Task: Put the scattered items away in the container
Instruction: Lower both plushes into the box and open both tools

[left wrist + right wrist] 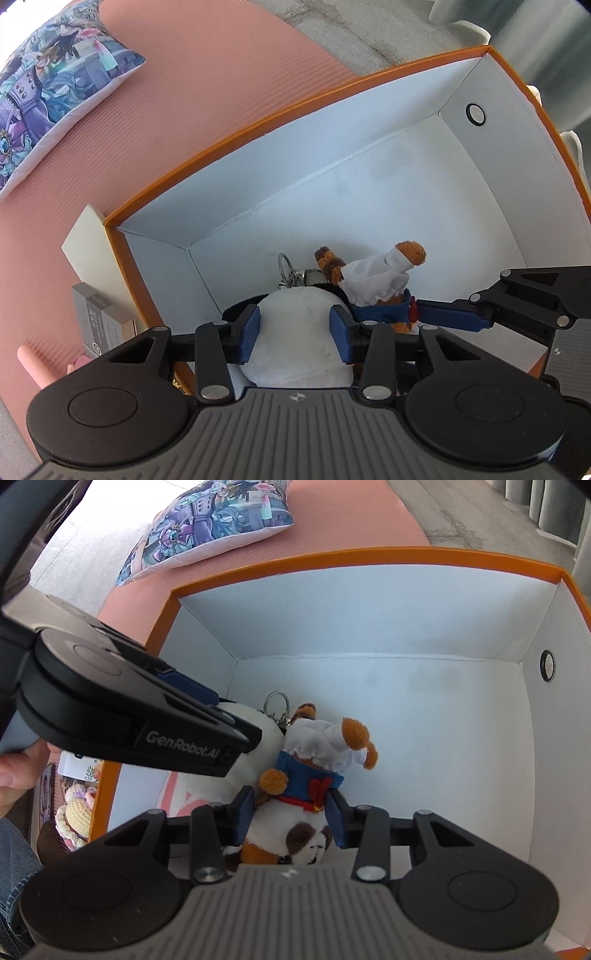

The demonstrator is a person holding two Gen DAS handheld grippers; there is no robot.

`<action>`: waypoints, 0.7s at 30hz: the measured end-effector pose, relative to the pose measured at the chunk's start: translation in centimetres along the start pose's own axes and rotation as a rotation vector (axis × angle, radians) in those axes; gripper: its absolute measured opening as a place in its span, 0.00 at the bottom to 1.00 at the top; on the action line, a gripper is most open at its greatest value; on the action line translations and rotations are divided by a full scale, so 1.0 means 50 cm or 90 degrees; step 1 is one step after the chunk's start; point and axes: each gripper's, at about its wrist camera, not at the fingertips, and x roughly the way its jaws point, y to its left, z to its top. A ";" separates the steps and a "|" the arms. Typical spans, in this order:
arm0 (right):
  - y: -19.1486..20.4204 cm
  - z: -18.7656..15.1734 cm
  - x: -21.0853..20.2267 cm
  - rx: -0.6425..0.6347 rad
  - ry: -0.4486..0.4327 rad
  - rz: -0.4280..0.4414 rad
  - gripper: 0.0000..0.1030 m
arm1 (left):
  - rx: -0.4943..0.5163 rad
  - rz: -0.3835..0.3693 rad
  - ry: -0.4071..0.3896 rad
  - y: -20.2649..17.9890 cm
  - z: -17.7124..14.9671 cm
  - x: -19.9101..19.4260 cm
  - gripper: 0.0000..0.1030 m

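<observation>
Two soft toys lie in my white, orange-rimmed box [369, 559]: left tongs [295, 326] pinch the white plush [295, 332], right tongs [293, 812] pinch the blue-dressed dog [314, 775].

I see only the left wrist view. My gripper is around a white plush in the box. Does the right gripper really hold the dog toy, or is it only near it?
Observer: It holds it. The right gripper presses the plush dog from both sides.
Operator: Which way does the dog lie?
Observer: Its brown-and-white head is nearest that gripper's camera, its feet toward the far wall.
Operator: Is something left outside?
Observer: Yes, a crocheted toy sits just outside the orange box.
</observation>
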 end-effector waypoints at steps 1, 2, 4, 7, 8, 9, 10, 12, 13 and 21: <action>-0.005 0.001 -0.001 0.006 0.000 0.008 0.41 | -0.001 -0.007 0.012 0.001 -0.002 -0.001 0.39; -0.010 0.001 -0.003 0.012 0.001 0.019 0.39 | 0.003 -0.010 0.020 0.000 -0.004 -0.003 0.39; -0.019 0.003 -0.003 0.019 0.008 0.042 0.39 | 0.016 -0.007 0.028 0.000 -0.011 -0.006 0.38; -0.025 0.010 0.001 0.027 0.024 0.057 0.38 | 0.012 -0.017 0.037 0.008 -0.018 -0.006 0.38; -0.022 0.013 0.004 0.025 0.028 0.052 0.37 | 0.009 -0.018 0.036 0.011 -0.020 -0.004 0.38; -0.012 0.017 0.007 0.015 0.029 0.041 0.37 | 0.004 -0.018 0.031 0.013 -0.022 -0.002 0.38; -0.003 0.020 0.008 -0.001 0.030 0.028 0.36 | -0.001 -0.016 0.026 0.015 -0.024 -0.001 0.38; 0.018 0.021 0.012 -0.034 0.029 0.001 0.36 | 0.001 -0.010 0.017 0.012 -0.027 -0.002 0.38; 0.025 0.021 0.014 -0.045 0.030 -0.008 0.36 | 0.007 -0.006 0.013 0.009 -0.029 -0.001 0.38; 0.030 0.029 0.034 -0.070 0.049 -0.022 0.36 | 0.019 0.010 -0.001 0.008 -0.038 -0.003 0.38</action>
